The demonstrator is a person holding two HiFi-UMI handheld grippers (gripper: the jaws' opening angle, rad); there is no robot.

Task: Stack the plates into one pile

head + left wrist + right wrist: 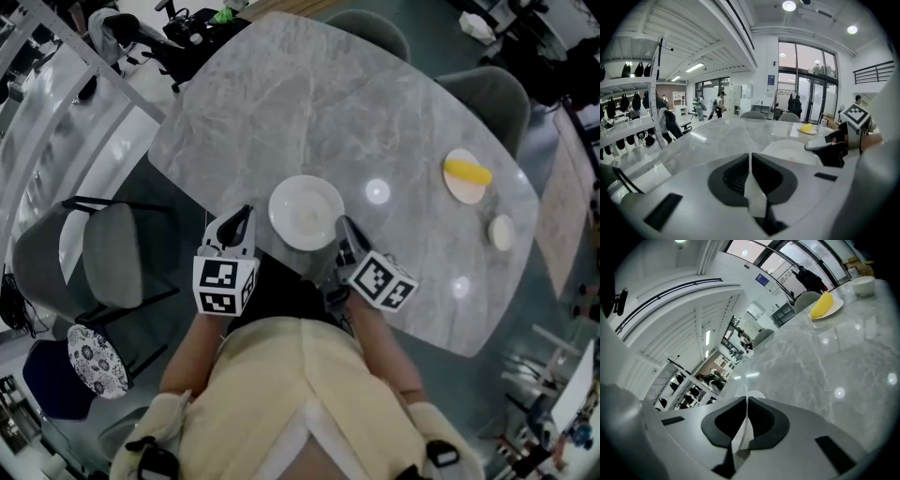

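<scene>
A white plate (302,211) lies near the front edge of the round marble table (281,103). My right gripper (343,225) is at its right rim, shut on the white plate; in the right gripper view the thin plate rim (752,393) shows edge-on between the jaws (744,401). My left gripper (246,214) hovers just left of the plate, apart from it, its jaws (750,161) together with nothing between them. In the left gripper view the same plate (790,151) sits to the right. A second plate (461,190) carrying a yellow item (467,172) stands at the far right.
A small white bowl (502,232) sits near the right table edge, beside the plate with the yellow item. Grey chairs (112,253) stand around the table. A patterned stool (97,361) is at the lower left, and the person's body is against the near edge.
</scene>
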